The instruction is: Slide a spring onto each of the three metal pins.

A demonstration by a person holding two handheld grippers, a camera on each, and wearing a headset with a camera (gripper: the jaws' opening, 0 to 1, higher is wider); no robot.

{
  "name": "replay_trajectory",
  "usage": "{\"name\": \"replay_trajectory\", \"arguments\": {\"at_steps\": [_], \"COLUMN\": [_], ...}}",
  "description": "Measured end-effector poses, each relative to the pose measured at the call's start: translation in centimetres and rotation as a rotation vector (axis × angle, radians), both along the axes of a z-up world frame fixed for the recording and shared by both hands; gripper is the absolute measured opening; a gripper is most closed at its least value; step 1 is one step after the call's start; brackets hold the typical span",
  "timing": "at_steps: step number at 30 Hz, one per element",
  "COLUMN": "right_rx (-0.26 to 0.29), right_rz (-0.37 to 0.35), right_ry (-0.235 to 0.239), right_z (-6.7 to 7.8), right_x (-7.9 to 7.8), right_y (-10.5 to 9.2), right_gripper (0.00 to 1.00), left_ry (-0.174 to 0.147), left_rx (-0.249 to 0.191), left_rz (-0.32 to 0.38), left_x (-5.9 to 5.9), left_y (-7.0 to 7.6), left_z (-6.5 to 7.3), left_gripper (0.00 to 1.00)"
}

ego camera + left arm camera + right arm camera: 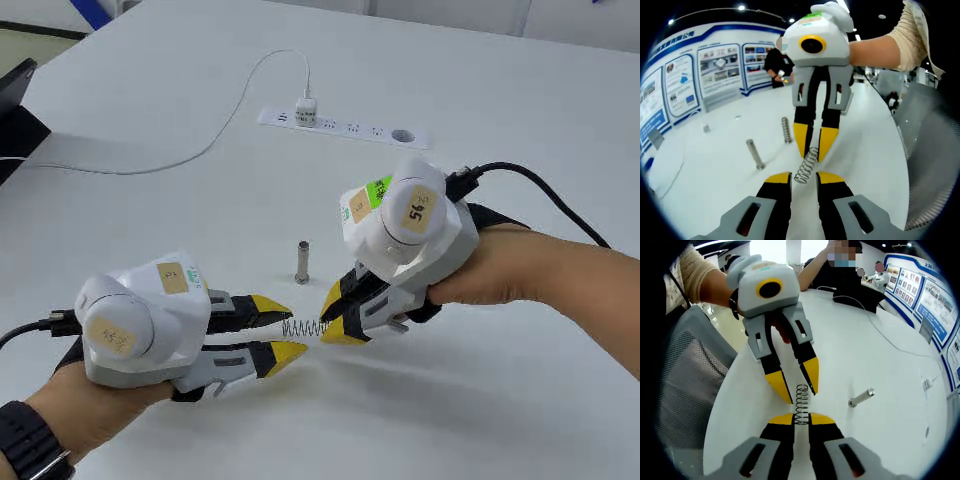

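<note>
— Why did we have the spring [305, 327] in mid-air and not on a pin?
— We judged it a re-grip. Our right gripper [338, 318] was clamped on one end, so the coil lay level above the table [420, 420]. Our left gripper [278, 328] had its jaws parted on either side of the free end, not pinching it. Taking the spring there would let us turn it upright.
— And the pins?
— One bare pin [301, 262] stood upright just behind the two grippers. In the left gripper view, another post [785, 130] beyond it looked ribbed, perhaps already carrying a spring. We could not tell for sure.
— What were we working on?
— A smooth white top, where we reckoned a dropped spring would roll. A power strip [345, 127] lay well back, and its white cable [230, 112] curved off to our left. Blue-and-white display boards [715, 65] lined the wall, and a person [772, 65] stood before them.
</note>
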State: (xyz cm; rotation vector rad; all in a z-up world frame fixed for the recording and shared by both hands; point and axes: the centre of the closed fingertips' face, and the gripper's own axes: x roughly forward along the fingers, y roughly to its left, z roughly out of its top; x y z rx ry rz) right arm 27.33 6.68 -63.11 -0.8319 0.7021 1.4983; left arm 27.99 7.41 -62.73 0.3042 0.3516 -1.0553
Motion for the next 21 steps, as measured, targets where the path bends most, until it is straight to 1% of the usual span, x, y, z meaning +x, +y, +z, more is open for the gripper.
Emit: {"name": "replay_trajectory", "arguments": {"at_steps": [6, 13, 21], "right_rx": [-0.006, -0.001, 0.033], "right_rz": [0.013, 0.016, 0.013], "right_ry": [0.003, 0.004, 0.006], "right_z": [0.2, 0.8, 2.1], "right_x": [-0.2, -0.2, -0.4], "right_y": [0.0, 0.0, 0.5], "right_gripper": [0.11, 0.11, 0.11], "left_ry": [-0.012, -0.023, -0.023], "left_rx": [0.009, 0.013, 0.017], "left_rz": [-0.009, -0.012, -0.010], "left_x": [0.0, 0.1, 0.1], "left_y": [-0.1, -0.2, -0.2], "left_z": [0.0, 0.0, -0.1], "left_gripper": [0.14, 0.13, 0.12]}}
